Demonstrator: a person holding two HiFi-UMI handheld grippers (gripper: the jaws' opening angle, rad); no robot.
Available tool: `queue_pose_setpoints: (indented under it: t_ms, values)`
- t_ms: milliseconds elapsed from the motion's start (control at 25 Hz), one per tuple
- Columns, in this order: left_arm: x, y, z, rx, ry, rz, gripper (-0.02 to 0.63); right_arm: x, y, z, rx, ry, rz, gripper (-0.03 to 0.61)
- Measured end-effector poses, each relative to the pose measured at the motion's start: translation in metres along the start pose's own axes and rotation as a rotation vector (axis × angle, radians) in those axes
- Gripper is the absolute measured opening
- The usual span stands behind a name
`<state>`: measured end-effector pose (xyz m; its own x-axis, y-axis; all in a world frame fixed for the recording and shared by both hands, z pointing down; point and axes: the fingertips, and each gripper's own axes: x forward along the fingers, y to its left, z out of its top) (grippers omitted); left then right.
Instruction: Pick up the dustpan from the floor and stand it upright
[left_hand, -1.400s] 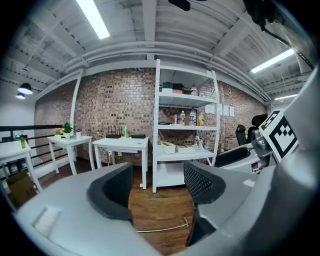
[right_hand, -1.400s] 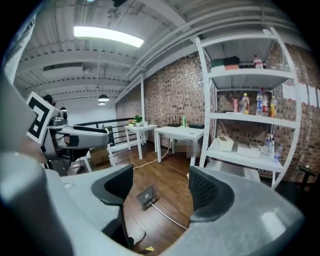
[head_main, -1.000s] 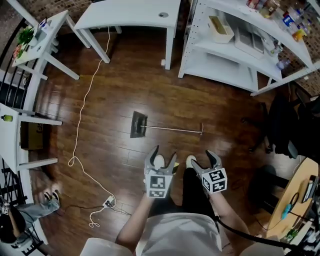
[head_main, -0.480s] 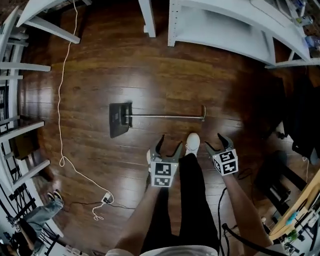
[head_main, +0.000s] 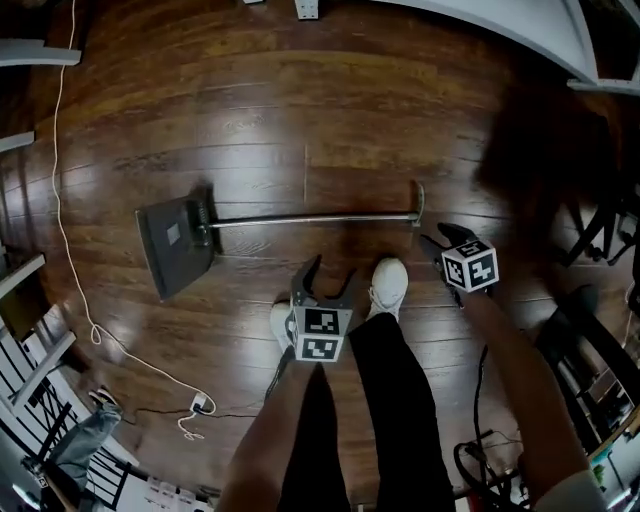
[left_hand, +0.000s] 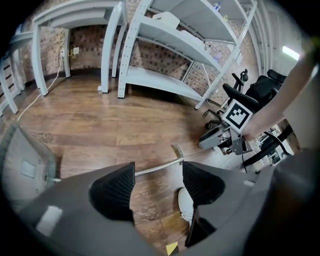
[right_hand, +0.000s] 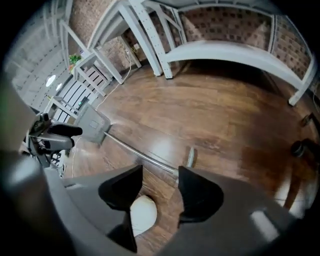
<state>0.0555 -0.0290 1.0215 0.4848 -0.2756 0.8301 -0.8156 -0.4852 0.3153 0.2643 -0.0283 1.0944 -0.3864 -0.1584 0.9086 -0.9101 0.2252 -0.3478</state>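
The dustpan lies flat on the wooden floor, its dark pan (head_main: 173, 247) at the left and its long metal handle (head_main: 310, 218) running right to a bent grip (head_main: 417, 202). My left gripper (head_main: 325, 277) hangs open just short of the middle of the handle; the shaft (left_hand: 154, 169) shows beyond the gap of its jaws, apart from them. My right gripper (head_main: 437, 240) is low beside the grip end (right_hand: 190, 156). Its jaws are closing with nothing between them, and the shaft (right_hand: 142, 157) lies past their tips. The pan (right_hand: 93, 122) is also visible from there.
The person's white shoes (head_main: 389, 284) stand right behind the handle. A white cable (head_main: 58, 190) runs down the left to a power strip (head_main: 197, 404). A white shelf unit (left_hand: 165, 45) stands at the back, and a black office chair (left_hand: 250, 90) at the right.
Both grippers have come down close to the floor and nearer the dustpan's handle. The head has bent lower, so the dustpan looks larger. The right jaws stand narrower.
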Motion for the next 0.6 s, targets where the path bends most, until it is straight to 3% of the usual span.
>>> queue_pose_setpoints:
  t_ms: [120,280,480,600]
  values:
    - [0.027,0.015,-0.022,-0.020,0.020,0.005,0.314,0.051,-0.027,-0.030,0.056,0.058,-0.009,0.210]
    - [0.045,0.020,-0.043,-0.039,0.029,0.009,0.314,0.101,-0.046,-0.066,0.036,0.175,-0.067,0.210]
    - [0.056,0.010,-0.061,-0.026,0.056,-0.012,0.314,0.129,-0.061,-0.072,0.059,0.170,-0.169,0.143]
    - [0.061,0.006,-0.063,-0.041,0.074,-0.015,0.307,0.135,-0.067,-0.073,0.042,0.185,-0.176,0.107]
